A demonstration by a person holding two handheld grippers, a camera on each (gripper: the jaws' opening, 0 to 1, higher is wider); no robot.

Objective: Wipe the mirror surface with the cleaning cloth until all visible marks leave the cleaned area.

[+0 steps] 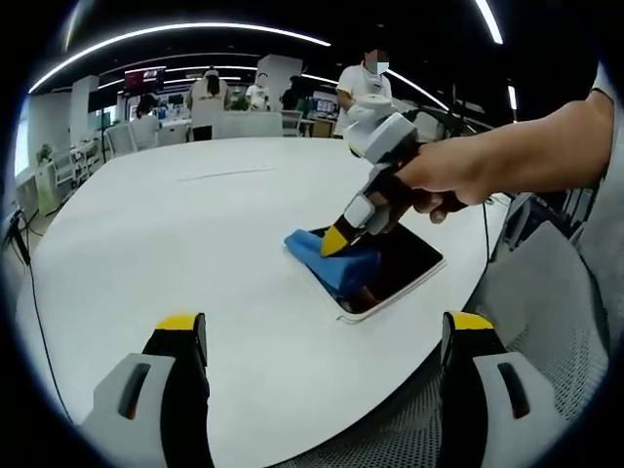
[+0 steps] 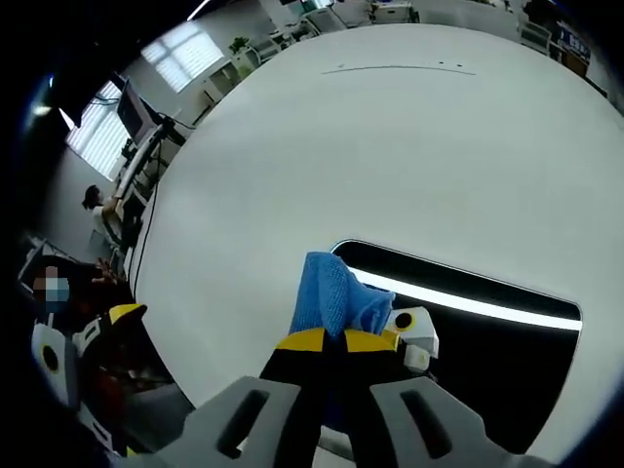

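White round table (image 1: 175, 234), open office behind, people at far desks. Item: mirror (image 2: 487, 341), flat near the table edge, dark glass reflecting a ceiling light. Item: cleaning cloth (image 2: 327, 297), blue, bunched, pinched in the clenched right gripper (image 2: 336, 340) at the mirror's end. Left gripper (image 1: 322, 336) idle, jaws spread, empty. Risk: unbraced mirror may slide toward the edge under wiping; bunched cloth may skip marks.

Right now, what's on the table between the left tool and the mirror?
Nothing: in the left gripper view, bare white table runs from the open left tool to the mirror, where the right tool presses the blue cloth.
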